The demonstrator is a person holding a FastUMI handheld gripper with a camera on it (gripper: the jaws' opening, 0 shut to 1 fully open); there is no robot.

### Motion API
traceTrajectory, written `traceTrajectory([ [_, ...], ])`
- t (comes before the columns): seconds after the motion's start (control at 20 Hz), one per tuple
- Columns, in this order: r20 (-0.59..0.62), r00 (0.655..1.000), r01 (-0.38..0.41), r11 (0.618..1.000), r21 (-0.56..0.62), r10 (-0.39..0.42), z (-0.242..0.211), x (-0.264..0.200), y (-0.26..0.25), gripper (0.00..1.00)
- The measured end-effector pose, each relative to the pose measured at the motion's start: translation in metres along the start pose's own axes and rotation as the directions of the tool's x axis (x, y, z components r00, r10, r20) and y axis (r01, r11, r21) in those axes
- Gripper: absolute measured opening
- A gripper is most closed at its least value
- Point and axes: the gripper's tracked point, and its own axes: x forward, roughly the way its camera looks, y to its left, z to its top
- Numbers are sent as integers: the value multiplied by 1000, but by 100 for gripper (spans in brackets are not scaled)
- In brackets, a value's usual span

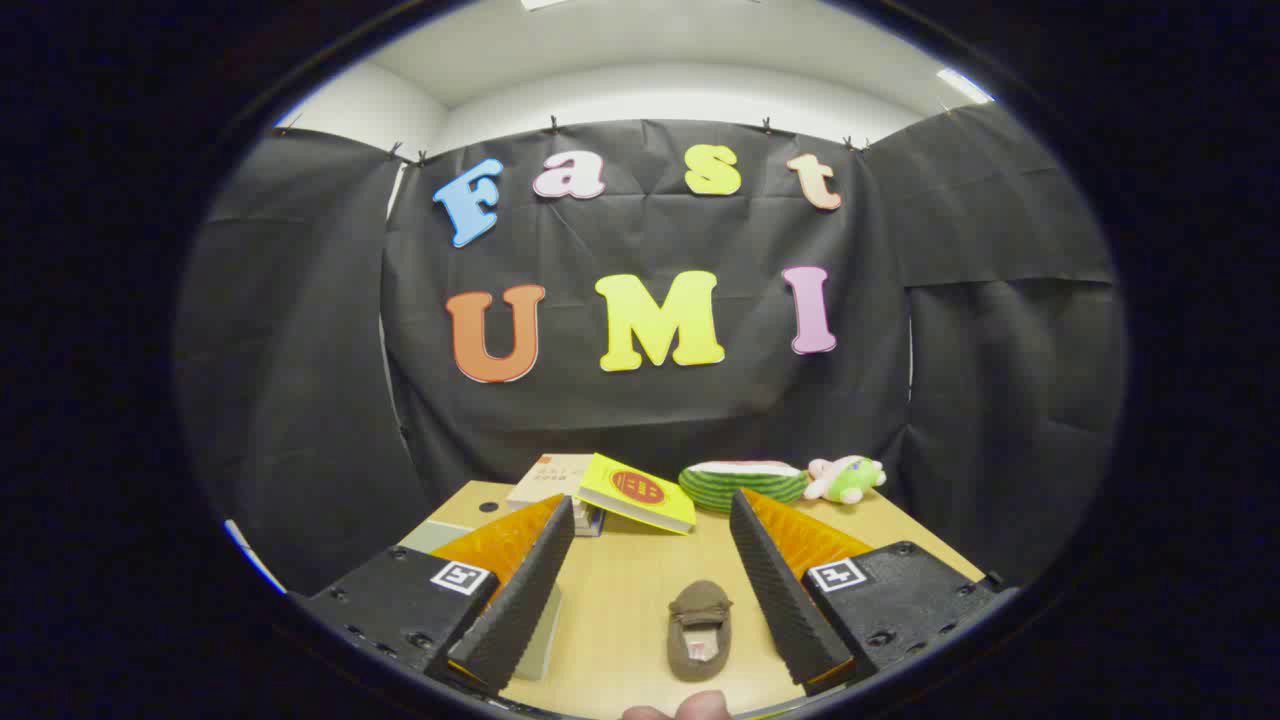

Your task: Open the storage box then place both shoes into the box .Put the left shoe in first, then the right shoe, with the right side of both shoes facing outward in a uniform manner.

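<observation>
Bare table [630, 590] lies between the wide-spread fingers of the gripper [650, 512]; one brown shoe [699, 630] sits there, nearer the right finger. Far across, books [600, 490], watermelon toy [742, 483] and plush [846, 478] line the edge.

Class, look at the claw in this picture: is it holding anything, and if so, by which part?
Nothing is held. The claw is open, and the small brown fabric shoe lies untouched on the wooden table between its fingers.

A shoe [699, 630] lies on the table [620, 590] between the hand-held gripper [652, 515] fingers, books [636, 492] beyond.
</observation>
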Motion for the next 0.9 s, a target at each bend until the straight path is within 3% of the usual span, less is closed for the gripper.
traceTrajectory([
  [0.9, -34, 999, -31, 999, 14, 31, -7, 1, 19, 100],
])
